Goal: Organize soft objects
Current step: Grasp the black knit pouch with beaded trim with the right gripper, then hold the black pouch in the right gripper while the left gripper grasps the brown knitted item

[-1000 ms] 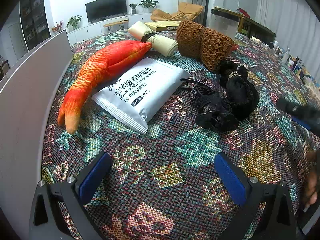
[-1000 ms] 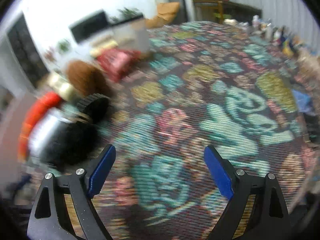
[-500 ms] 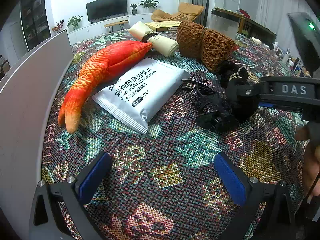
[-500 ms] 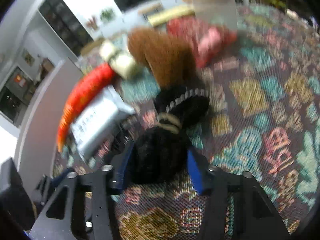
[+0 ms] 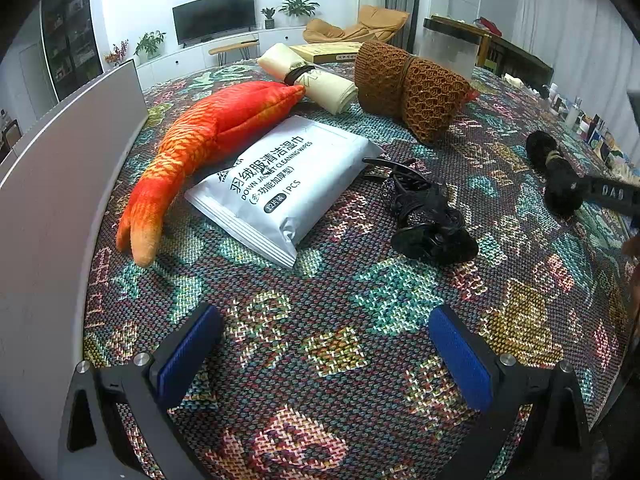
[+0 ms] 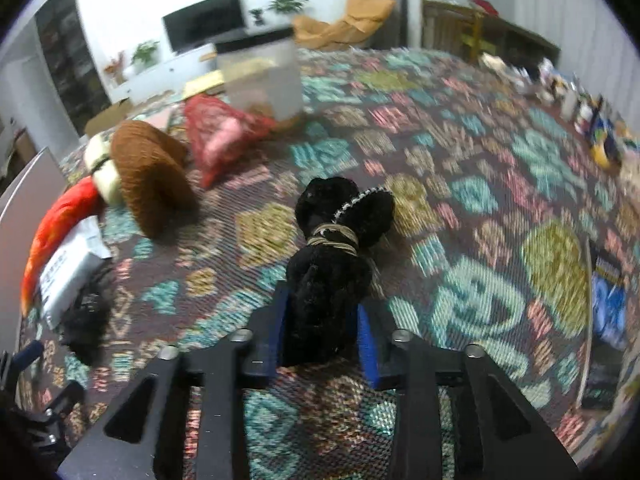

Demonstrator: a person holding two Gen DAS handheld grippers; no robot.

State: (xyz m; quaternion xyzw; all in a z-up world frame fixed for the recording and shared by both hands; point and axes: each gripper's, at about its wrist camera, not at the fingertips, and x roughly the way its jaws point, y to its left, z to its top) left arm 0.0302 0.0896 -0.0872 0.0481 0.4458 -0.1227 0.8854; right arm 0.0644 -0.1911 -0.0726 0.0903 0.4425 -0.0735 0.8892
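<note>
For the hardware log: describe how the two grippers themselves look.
Both the left gripper and the right gripper have matte black angular frames with triangular cut-outs and silver screw heads. Their fingers carry flat blue pads. Seen from the left camera, the right one's black body bears white letters "DAS".

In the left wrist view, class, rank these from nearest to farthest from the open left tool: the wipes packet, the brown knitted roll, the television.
1. The wipes packet: nearest, on the cloth just ahead of the left tool, slightly left of centre.
2. The brown knitted roll: farther back, to the right.
3. The television: farthest, against the back wall.
</note>
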